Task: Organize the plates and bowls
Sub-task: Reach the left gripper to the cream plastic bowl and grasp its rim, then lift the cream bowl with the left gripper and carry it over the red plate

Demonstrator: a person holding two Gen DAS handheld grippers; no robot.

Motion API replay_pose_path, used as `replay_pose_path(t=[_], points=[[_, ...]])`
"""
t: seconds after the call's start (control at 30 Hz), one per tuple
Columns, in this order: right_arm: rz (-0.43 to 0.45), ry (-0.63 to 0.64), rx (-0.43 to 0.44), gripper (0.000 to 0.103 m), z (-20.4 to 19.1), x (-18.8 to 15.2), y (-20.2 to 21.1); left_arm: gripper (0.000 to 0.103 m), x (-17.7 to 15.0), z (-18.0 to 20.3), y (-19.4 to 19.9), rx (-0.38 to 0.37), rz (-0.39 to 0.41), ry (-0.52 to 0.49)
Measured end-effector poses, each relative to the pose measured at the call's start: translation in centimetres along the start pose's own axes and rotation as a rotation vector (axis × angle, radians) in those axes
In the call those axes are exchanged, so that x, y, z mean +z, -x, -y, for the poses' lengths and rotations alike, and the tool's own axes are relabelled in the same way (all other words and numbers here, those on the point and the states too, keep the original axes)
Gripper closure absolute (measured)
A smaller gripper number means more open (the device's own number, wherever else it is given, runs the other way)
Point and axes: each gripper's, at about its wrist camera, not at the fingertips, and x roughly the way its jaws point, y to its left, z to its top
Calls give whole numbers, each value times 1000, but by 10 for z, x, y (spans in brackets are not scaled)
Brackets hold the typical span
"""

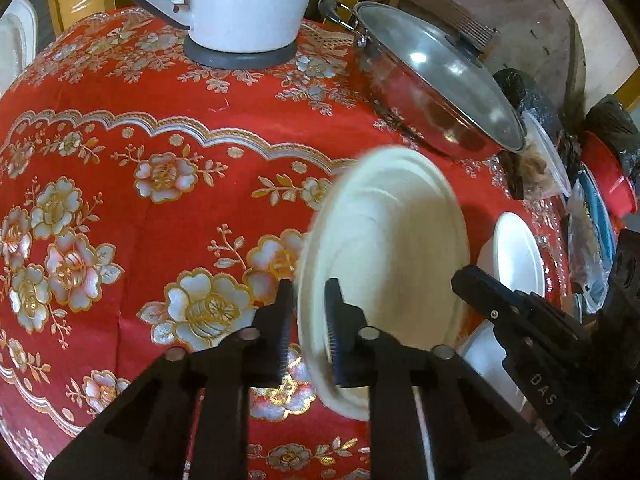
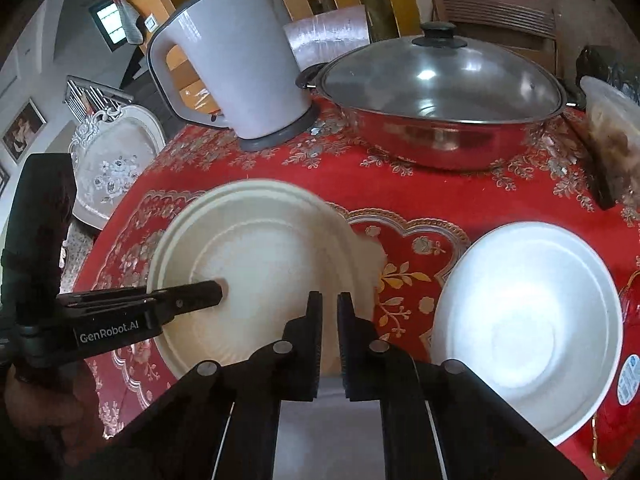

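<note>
Cream ridged plate [image 1: 384,248], tilted, rim clamped by left gripper [image 1: 308,312], near steel wok [image 2: 440,120]; right gripper [image 2: 330,336] nearly closed, empty.

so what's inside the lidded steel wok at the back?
Can't tell. The wok is closed by its glass lid, which shows only reflections and glare in both views. Through the lid there's just a dim brownish blur, so the contents stay hidden.

Left gripper [image 1: 308,308] clamped (right [image 2: 330,312] narrow)
</note>
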Motion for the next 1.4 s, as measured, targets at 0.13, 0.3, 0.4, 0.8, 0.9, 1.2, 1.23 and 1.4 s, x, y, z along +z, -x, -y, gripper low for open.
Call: replay_pose_path(t=[0.13,0.3,0.4,0.8,0.9,1.2,1.23,1.4], points=[[38,-8,-30,85,5,1,8,91,-3,-7,2,33,6,31],[37,-23,-32,73,13,4,11,91,-7,-11,4,53,8,46],[-1,-15,-15,73,12,5,1,91,-7,-11,1,62,2,47],[2,-5,11,87,0,8,3,93,2,-13,18,34,28,72],[33,-10,31,87,-6,14,18,94,7,-14,40,15,67,78],[113,-18,109,87,-32,15,74,93,-11,-13,100,-14,138,72],[117,-16,112,87,-34,15,80,93,-14,-12,105,-16,141,69],[139,7,124,87,-49,4,104,92,-38,-11,125,-32,149,60]])
